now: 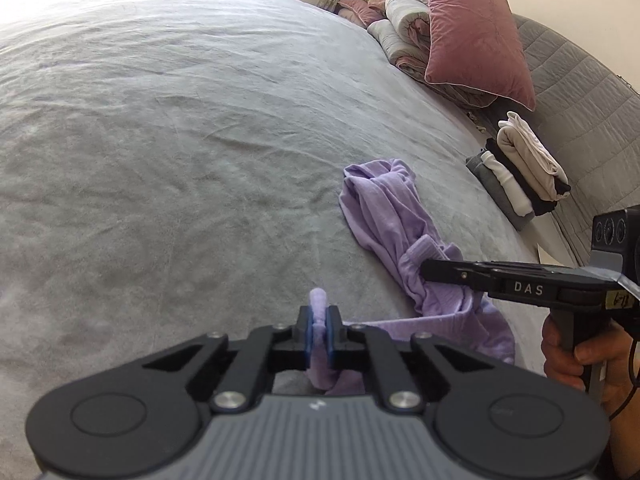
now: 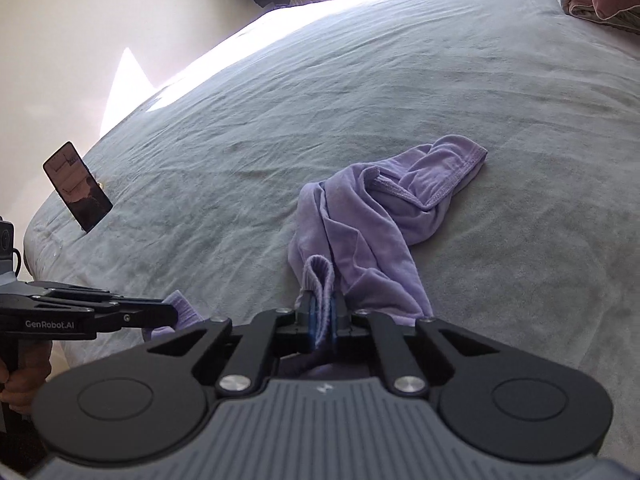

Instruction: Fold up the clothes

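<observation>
Lilac garment [image 2: 360, 216], a soft knit top or the like, lies bunched and twisted on the grey bedspread [image 1: 160, 140], its near end lifted by both tools; the left gripper [image 1: 319, 330] has its blue pads closed narrow on a small fold of the cloth, and the right gripper [image 2: 322, 320] is closed likewise on a ribbed hem or cuff, so the two pinches sit at separate points of one edge, which I judge is meant to let the piece be drawn apart and spread flat before any fold; the far end, with a stitched opening, trails away on the bed, still crumpled. Beyond it the bedspread is broad and bare, so little hinders spreading; to the right, near the quilted headboard [image 1: 580, 92], stands a stack of folded clothes [image 1: 520, 172], well apart from the garment; farther off lie a pink cushion [image 1: 476, 28] and rolled bedding [image 1: 404, 24]; at the left edge a phone [image 2: 78, 186] stands propped.
</observation>
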{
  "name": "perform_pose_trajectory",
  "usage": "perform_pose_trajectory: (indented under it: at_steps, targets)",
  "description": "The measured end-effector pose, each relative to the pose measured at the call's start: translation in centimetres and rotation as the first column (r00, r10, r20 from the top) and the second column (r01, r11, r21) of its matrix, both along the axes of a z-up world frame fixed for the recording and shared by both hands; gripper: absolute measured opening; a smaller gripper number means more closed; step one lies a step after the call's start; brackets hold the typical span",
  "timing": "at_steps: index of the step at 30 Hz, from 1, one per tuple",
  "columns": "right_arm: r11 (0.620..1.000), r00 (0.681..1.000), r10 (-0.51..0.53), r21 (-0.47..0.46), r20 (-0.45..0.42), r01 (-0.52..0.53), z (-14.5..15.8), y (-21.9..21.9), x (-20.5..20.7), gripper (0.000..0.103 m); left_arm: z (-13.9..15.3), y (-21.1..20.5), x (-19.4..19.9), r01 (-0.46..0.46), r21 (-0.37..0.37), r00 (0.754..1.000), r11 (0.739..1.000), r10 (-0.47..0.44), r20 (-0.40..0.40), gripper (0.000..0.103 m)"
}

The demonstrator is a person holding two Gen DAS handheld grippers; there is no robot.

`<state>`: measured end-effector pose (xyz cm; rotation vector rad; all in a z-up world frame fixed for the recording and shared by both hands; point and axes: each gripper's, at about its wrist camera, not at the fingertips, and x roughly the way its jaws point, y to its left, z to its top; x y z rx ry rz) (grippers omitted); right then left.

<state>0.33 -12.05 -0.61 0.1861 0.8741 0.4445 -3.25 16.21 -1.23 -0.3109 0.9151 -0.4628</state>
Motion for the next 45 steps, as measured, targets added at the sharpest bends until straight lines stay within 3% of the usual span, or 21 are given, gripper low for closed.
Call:
perform_pose_trajectory:
  at_steps: [7,11,15,18,27,36,39,45]
  targets:
    - [0.998,0.997,-0.063,-0.003,0.05,0.064,2.4,4.4,3.0,0.008,1.4,5.5,-1.3,-0.16,-0.062,0.982,0.985,0.165,0.089,0.006]
    - [0.995,0.991,-0.1,0.005,0.094,0.1,3.2,8.3,6.1,0.007,2.0,7.8,-1.5,-0.26,-0.087,0.953,0.962,0.27,0.138,0.006]
    - [0.996,0.986,-0.088,0.003,0.142,0.088,3.9,12.8,9.2,0.007,2.3,9.5,-1.0,-0.366,-0.076,0.909,0.927,0.374,0.186,0.006]
    - [0.998,0.984,-0.052,-0.01,0.169,0.055,4.3,16.4,11.4,0.007,2.2,10.9,-0.4,-0.451,-0.051,0.863,0.891,0.45,0.231,0.006]
    - [0.996,0.972,0.08,-0.059,0.221,-0.069,3.5,26.7,15.7,0.007,1.2,15.5,0.7,-0.626,-0.009,0.752,0.78,0.607,0.256,0.006]
    - [0.983,0.962,0.18,-0.062,0.204,-0.171,1.4,33.8,18.4,0.007,0.2,18.8,1.4,-0.766,0.041,0.629,0.641,0.735,0.253,0.006]
    - [0.976,0.957,0.214,-0.077,0.198,-0.202,0.9,35.7,18.8,0.007,-0.1,19.0,1.6,-0.784,0.065,0.612,0.618,0.75,0.252,0.006]
    - [0.969,0.957,0.237,-0.11,0.165,-0.221,-0.8,37.6,19.4,0.007,-1.4,20.1,2.2,-0.79,0.075,0.611,0.609,0.77,0.182,0.006]
